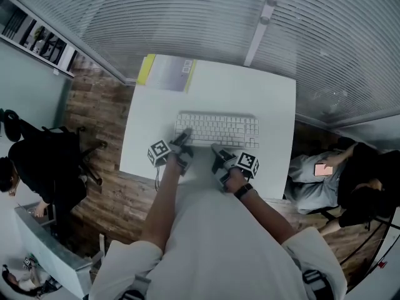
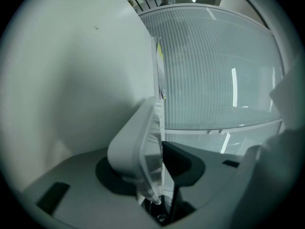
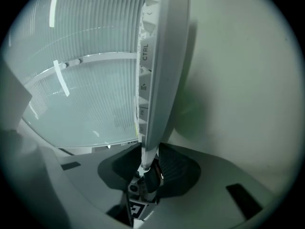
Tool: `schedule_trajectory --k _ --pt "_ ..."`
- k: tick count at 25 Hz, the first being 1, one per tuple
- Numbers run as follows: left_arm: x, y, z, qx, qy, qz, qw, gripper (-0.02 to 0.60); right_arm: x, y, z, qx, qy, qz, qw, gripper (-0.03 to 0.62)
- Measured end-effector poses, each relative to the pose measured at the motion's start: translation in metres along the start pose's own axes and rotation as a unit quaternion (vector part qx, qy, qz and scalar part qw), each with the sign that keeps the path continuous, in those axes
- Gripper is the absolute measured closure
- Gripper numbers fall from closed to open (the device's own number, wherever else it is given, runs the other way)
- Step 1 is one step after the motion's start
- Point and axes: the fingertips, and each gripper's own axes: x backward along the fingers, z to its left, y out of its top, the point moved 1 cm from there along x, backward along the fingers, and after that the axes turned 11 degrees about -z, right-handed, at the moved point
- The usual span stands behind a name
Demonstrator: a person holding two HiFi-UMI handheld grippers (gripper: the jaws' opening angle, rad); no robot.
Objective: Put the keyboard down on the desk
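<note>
A white keyboard (image 1: 217, 130) lies lengthwise across the middle of the white desk (image 1: 269, 99). My left gripper (image 1: 182, 141) holds its near left corner, and my right gripper (image 1: 217, 152) holds its near edge a little right of that. In the left gripper view the keyboard's rounded corner (image 2: 136, 140) sits between the pads of the left gripper (image 2: 159, 147). In the right gripper view the key-lined edge (image 3: 155, 80) runs down into the right gripper (image 3: 147, 151), both dark pads against it. Whether the keyboard rests on the desk I cannot tell.
A flat book with a yellow edge (image 1: 165, 72) lies at the desk's far left corner. A ribbed glass wall (image 1: 187, 11) stands behind the desk. One person sits at the left (image 1: 31, 161), another at the right (image 1: 337, 174). Wooden floor (image 1: 94, 117) shows to the left.
</note>
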Motion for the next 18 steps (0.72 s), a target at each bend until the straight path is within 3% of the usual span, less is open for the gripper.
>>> schedule_trajectory --k 7,14,18 --pt "0.006 -0.003 -0.002 -0.049 0.007 0.028 0.9984 0.416 -0.003 0.0 0.002 0.003 -0.001 0.008 1.0 0.48" --pt "0.037 -0.017 0.007 -0.137 0.048 0.058 0.9877 0.383 -0.002 0.001 -0.005 0.006 -0.013 0.01 1.0 0.48" --pt "0.059 -0.019 0.015 -0.162 0.065 0.057 0.983 0.379 -0.004 0.002 -0.009 0.013 -0.018 0.014 1.0 0.48"
